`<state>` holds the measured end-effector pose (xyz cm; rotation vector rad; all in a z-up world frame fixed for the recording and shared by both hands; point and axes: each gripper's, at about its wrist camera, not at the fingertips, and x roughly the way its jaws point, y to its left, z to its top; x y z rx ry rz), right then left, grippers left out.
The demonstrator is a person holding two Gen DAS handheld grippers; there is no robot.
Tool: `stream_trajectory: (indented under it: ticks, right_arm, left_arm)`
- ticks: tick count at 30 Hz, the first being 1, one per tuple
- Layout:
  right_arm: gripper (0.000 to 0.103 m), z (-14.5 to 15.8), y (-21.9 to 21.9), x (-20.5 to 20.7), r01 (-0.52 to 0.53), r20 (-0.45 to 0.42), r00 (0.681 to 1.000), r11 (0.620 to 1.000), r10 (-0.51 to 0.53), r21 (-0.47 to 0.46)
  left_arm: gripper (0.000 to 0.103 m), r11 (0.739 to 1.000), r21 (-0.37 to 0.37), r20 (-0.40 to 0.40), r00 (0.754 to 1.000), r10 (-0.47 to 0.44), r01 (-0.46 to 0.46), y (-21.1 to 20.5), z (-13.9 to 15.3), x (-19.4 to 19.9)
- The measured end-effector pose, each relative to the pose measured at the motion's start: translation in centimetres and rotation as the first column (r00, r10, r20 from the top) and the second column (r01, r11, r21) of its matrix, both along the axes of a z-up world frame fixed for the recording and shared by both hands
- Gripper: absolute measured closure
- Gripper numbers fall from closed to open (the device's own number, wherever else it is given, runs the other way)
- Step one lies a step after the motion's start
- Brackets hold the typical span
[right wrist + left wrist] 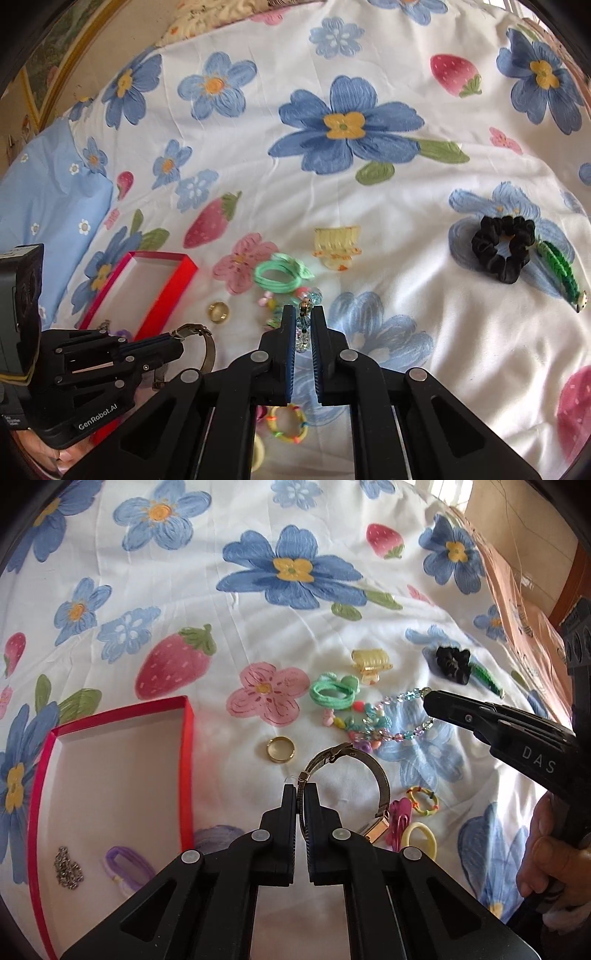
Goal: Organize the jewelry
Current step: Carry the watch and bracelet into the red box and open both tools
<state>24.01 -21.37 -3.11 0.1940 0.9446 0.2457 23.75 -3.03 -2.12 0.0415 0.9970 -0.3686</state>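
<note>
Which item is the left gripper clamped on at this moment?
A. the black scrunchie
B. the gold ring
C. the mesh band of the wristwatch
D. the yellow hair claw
C: in the left wrist view, the left gripper has its fingers closed on the metal mesh band of the wristwatch, while the gold ring, black scrunchie and yellow hair claw lie untouched on the bedsheet.

Both tongs (pixel 301 790) (pixel 303 317) clamped
</note>
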Motion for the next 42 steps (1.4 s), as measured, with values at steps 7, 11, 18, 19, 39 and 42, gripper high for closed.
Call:
stream_trajectory:
  ticks: [7, 11, 18, 19, 39, 42]
  right_arm:
    - [0.096, 3.2, 1.2, -1.1, -0.025, 0.062, 0.998, 1.000, 0.024, 0.017]
    - [0.096, 4.4, 2.1, -1.6, -0.047, 0.083, 0.996, 0.998, 0.044, 0.030]
    - [0.096, 5.5, 5.3, -2.5, -0.113, 0.099, 0.989, 0.993, 0.108, 0.040]
    - [0.096, 5.6, 5.9, -2.7, -0.126, 0.101, 0.987, 0.991, 0.121, 0.040]
    - [0.096, 4.8, 17.7, -4.3, -0.357, 0.081, 0.933, 0.928, 0.350, 0.103]
    - [0.096, 4.5, 19.6, -4.7, -0.391, 0.075, 0.920, 0.913, 0.384, 0.116]
  left_arm:
    - [0.100, 0.998, -0.045, 0.039, 0.998, 0.053, -0.051, 3.2, 2.6, -2.7]
    - [0.100, 0.994, -0.066, 0.053, 0.994, 0.092, -0.088, 5.6, 3.7, -4.5]
    - [0.100, 0.982, -0.093, 0.061, 0.984, 0.169, -0.163, 9.8, 4.7, -7.0]
    - [0.100, 0.981, -0.095, 0.060, 0.982, 0.177, -0.171, 10.4, 4.7, -7.2]
    - [0.100, 0.921, -0.058, 0.007, 0.923, 0.385, -0.384, 19.4, 3.0, -10.2]
    - [0.100, 0.915, -0.050, -0.003, 0.917, 0.400, -0.400, 19.9, 2.5, -9.9]
